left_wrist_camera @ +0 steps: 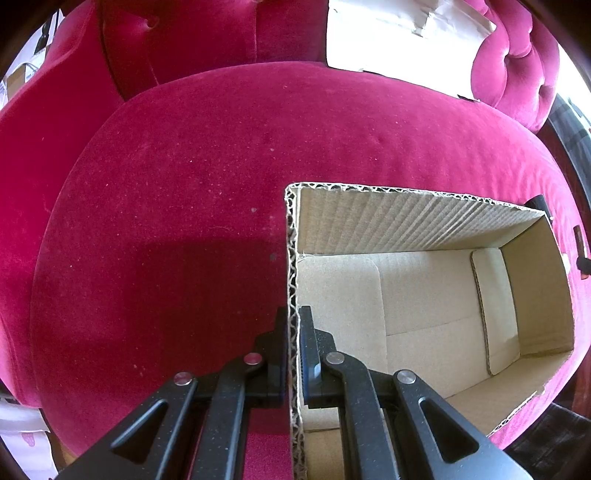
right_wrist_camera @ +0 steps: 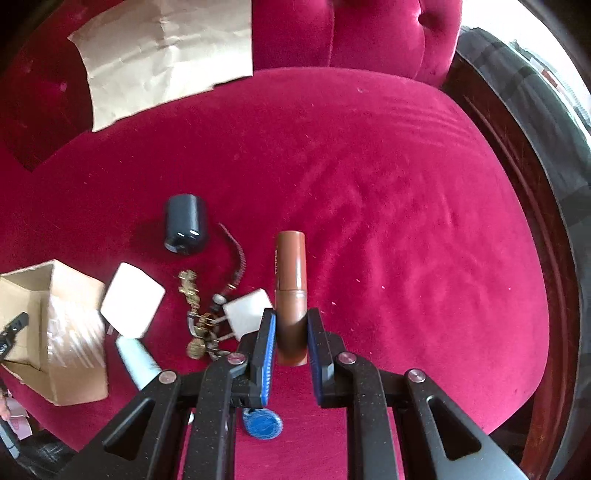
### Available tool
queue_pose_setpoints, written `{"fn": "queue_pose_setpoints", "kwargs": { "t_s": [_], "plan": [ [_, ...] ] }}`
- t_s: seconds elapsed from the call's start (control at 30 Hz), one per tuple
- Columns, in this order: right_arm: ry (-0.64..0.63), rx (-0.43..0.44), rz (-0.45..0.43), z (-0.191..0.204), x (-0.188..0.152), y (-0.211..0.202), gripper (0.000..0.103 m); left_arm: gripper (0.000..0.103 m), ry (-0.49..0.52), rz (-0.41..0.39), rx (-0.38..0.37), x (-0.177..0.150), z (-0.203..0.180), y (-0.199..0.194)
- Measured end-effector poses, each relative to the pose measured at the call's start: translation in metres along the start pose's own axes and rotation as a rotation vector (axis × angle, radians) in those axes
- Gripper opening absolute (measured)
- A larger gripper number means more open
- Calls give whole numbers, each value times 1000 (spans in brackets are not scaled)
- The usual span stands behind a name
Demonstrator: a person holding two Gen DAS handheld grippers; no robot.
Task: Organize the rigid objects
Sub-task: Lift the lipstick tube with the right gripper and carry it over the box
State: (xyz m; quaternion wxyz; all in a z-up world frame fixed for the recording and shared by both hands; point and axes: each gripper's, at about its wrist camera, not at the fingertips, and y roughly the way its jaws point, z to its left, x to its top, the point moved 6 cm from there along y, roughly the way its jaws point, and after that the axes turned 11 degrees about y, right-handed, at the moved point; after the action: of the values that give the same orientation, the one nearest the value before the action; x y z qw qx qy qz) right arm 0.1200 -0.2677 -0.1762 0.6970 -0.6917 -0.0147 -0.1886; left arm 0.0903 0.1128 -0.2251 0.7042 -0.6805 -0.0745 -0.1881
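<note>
In the left wrist view my left gripper [left_wrist_camera: 293,321] is shut on the left wall of an open, empty cardboard box [left_wrist_camera: 291,280] that stands on a red velvet seat [left_wrist_camera: 184,166]. In the right wrist view my right gripper [right_wrist_camera: 291,321] is shut on a brown tube [right_wrist_camera: 290,269] and holds it above the seat. To its left lie a dark cylinder [right_wrist_camera: 185,225], a white square case [right_wrist_camera: 133,299], a white plug [right_wrist_camera: 245,314], a pale blue tube [right_wrist_camera: 137,363], a chain of gold pieces [right_wrist_camera: 195,314] and a blue disc [right_wrist_camera: 263,424]. The box [right_wrist_camera: 74,332] shows at the far left.
Brown paper [right_wrist_camera: 166,59] lies at the back of the seat; it also shows in the left wrist view [left_wrist_camera: 399,40]. Tufted red backrest [right_wrist_camera: 369,33] rises behind. A dark wooden frame [right_wrist_camera: 546,295] runs along the seat's right edge.
</note>
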Motion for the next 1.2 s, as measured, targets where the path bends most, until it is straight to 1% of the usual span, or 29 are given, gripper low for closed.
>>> {"fn": "queue_pose_setpoints", "kwargs": {
  "t_s": [0.3,0.47,0.6,0.87,1.2],
  "plan": [
    [-28,19,-51,30,11,-34,16,5,0,-3,-3,-1,2,0],
    [-34,28,-56,34,9,-32,16,5,-6,-2,-4,-1,3,0],
    [-50,39,-67,46,8,-39,16,5,-10,-3,-8,-1,4,-1],
    [-83,80,-84,78,6,-55,16,5,-7,-4,-1,-2,4,-2],
    [-144,145,-76,125,-7,-60,16,5,-14,-7,-4,-1,4,-4]
  ]
}}
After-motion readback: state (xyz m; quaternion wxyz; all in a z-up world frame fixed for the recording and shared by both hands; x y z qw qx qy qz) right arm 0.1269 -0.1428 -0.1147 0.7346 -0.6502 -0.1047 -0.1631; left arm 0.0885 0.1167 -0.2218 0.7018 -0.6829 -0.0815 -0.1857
